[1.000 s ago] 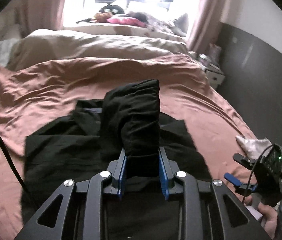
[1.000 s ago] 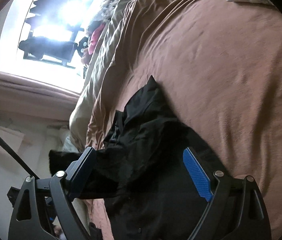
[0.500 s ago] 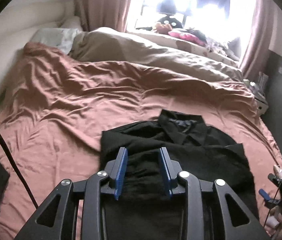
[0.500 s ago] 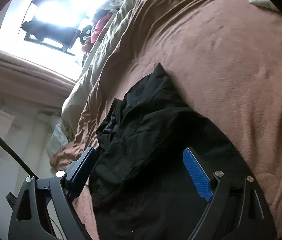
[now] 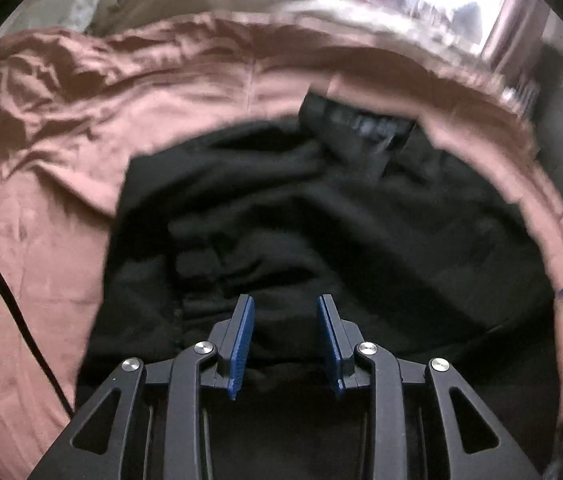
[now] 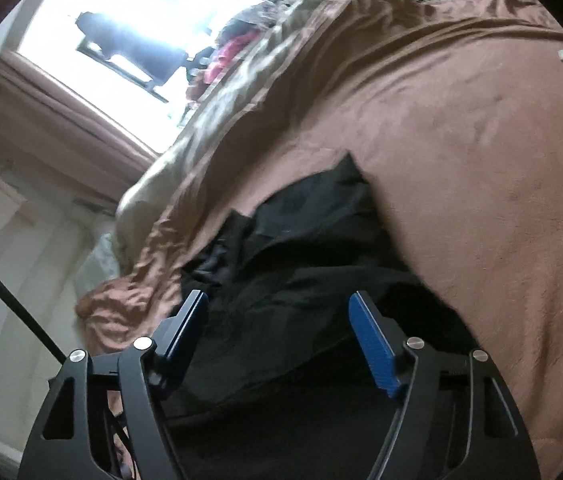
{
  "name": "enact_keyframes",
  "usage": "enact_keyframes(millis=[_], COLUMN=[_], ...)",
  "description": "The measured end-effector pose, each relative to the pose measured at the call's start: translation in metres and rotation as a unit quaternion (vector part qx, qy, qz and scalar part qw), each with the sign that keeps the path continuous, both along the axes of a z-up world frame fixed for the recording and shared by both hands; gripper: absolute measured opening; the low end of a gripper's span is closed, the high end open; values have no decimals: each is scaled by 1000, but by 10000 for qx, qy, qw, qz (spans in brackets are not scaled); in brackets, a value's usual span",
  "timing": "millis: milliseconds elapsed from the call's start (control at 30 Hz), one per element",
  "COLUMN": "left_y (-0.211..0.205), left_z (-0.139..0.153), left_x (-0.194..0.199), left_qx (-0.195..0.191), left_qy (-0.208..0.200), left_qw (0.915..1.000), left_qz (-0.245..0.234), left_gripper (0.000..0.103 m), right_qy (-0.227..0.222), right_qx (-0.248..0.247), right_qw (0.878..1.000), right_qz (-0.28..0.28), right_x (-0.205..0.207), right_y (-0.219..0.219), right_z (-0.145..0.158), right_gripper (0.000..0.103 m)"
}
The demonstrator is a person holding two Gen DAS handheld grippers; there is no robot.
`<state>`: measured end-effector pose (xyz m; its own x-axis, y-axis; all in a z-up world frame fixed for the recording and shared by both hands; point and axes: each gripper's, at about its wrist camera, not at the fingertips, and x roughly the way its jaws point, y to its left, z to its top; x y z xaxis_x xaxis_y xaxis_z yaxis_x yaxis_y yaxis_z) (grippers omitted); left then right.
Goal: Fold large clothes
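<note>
Black shirt [image 5: 321, 216] lies spread on the brown bedspread [image 5: 61, 184], collar toward the window [image 6: 153, 12] — left claw [image 5: 285, 340] is clamped narrow on a bunched fold of it, right claw [image 6: 277, 336] is above the shirt's edge, jaws wide but closing — pads clear of cloth.

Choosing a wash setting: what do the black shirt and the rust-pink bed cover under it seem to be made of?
Black shirt: seemingly a soft, matte woven fabric, maybe cotton; it absorbs light and lies in limp folds, with a collar showing. Rust-pink bed cover: a smooth fabric with slight sheen, perhaps sateen or a synthetic blend; its crisp wrinkles catch bright highlights. Blur leaves the exact fibre open.
</note>
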<state>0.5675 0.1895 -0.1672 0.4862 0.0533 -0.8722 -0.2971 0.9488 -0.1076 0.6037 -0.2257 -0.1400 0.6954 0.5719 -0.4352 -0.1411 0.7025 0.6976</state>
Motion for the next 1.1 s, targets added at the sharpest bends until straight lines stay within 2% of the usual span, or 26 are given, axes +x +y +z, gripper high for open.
enact_keyframes(millis=[67, 100, 167, 233, 333, 400, 500, 700, 733, 767, 867, 933, 1067, 1100], left_y=[8, 13, 14, 6, -4, -9, -5, -1, -2, -3, -3, -2, 5, 7], left_z=[-14, -16, -10, 5, 34, 57, 85, 129, 136, 145, 166, 178, 192, 196], left_x=[0, -2, -7, -16, -39, -60, -94, -147, -158, -171, -204, -225, -259, -271], left_qx=[-212, -320, -313, -175, -289, -189, -309, -352, -364, -378, -398, -397, -678, -746], left_qy=[128, 84, 68, 57, -224, -348, -553, -829, -919, -1042, -1453, -1587, -1604, -1634], left_qw=[9997, 9993, 9993, 9996, 9993, 9992, 9979, 9956, 9947, 9934, 9879, 9854, 9823, 9806], left_qz=[90, 162, 214, 211, 38, 17, 93, 250, 273, 309, 380, 477, 693, 788], left_gripper=[34, 34, 34, 34, 34, 34, 35, 37, 48, 63, 88, 93, 93, 93], right_qy=[216, 493, 782, 760, 561, 437, 394, 408, 402, 391, 363, 346, 313, 293], right_qx=[-230, -401, -593, -814, -822, -958, -1397, -1408, -1393, -1426, -1622, -1726, -1905, -1963], right_qw=[9994, 9979, 9952, 9938, 9949, 9941, 9890, 9887, 9890, 9886, 9857, 9840, 9808, 9798], right_qz=[-112, -89, 62, 59, 156, 258, 278, 302, 300, 291, 272, 262, 261, 250], right_x=[7, 12, 15, 7, -16, -39, -65, -113, -119, -127, -151, -169, -204, -215], right_y=[2, 7, 16, 24, 28, 30, 36, 20, 15, 11, 1, -6, -13, -15], right_z=[-12, -21, -31, -23, -6, 0, 9, 44, 50, 56, 70, 79, 91, 95], right_gripper=[72, 72, 72, 72, 71, 71, 71, 71, 71, 71, 72, 72, 72, 76])
